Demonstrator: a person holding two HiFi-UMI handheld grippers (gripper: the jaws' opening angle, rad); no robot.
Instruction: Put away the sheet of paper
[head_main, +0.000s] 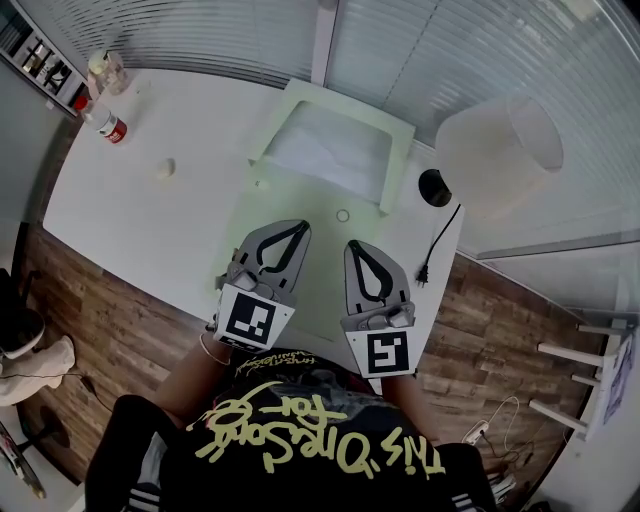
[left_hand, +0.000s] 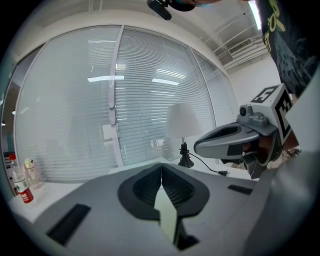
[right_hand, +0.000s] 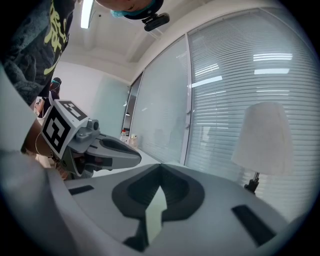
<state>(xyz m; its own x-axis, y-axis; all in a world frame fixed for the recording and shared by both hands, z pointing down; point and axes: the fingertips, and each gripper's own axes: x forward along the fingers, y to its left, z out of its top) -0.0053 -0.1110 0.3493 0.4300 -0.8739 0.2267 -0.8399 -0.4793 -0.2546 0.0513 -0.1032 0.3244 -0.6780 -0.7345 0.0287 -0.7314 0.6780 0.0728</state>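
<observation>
Left gripper (head_main: 299, 226) and right gripper (head_main: 356, 245) side by side, jaws together

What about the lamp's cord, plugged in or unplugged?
Unplugged: the cord runs from the lamp base to a plug lying loose on the white table.

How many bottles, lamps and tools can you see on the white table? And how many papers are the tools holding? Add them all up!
Bottles: 2
Lamps: 1
Tools: 2, left tool and right tool
Sheet of paper held by both tools: 1
Total: 6
</observation>
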